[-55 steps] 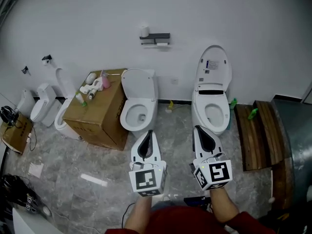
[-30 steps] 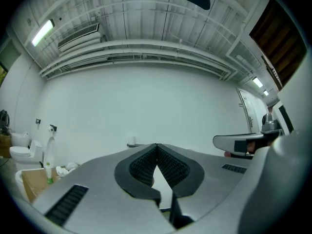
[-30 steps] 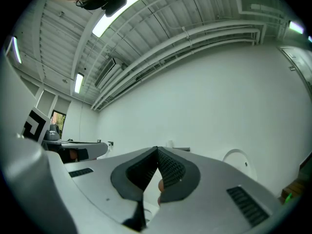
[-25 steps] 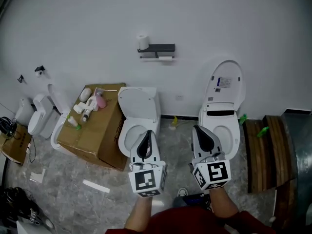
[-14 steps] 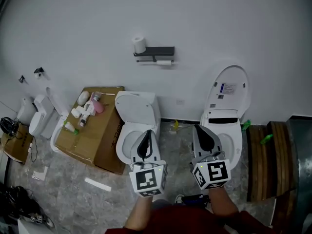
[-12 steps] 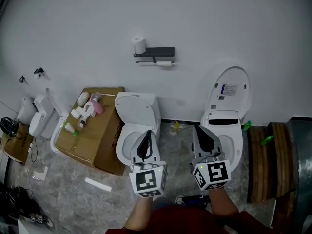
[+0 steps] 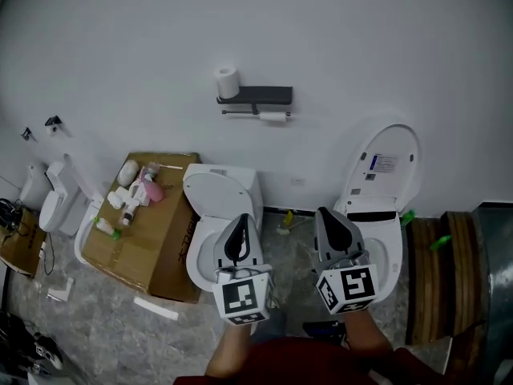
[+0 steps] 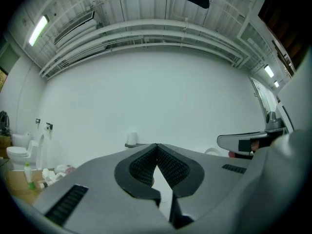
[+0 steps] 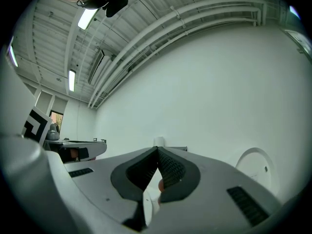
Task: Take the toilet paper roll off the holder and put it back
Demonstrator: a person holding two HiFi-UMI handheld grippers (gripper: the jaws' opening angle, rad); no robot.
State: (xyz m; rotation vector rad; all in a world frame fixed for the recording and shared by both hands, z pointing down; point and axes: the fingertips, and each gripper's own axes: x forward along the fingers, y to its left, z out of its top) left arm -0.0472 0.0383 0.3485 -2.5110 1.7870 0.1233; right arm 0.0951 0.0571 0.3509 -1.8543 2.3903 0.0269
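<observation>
White wall fittings have drawn nearer as both grippers travel forward side by side. The left gripper (image 7: 240, 219) and right gripper (image 7: 324, 213) are each closed tight on nothing. Well ahead of and above them, the white toilet paper roll (image 7: 228, 83) stands upright on the left end of the dark grey wall holder (image 7: 268, 95), untouched, so this looks like approach only. A white open toilet (image 7: 210, 191) directly below the left gripper blocks a closer stance, and a brown cardboard box (image 7: 160, 239) lies further left.
</observation>
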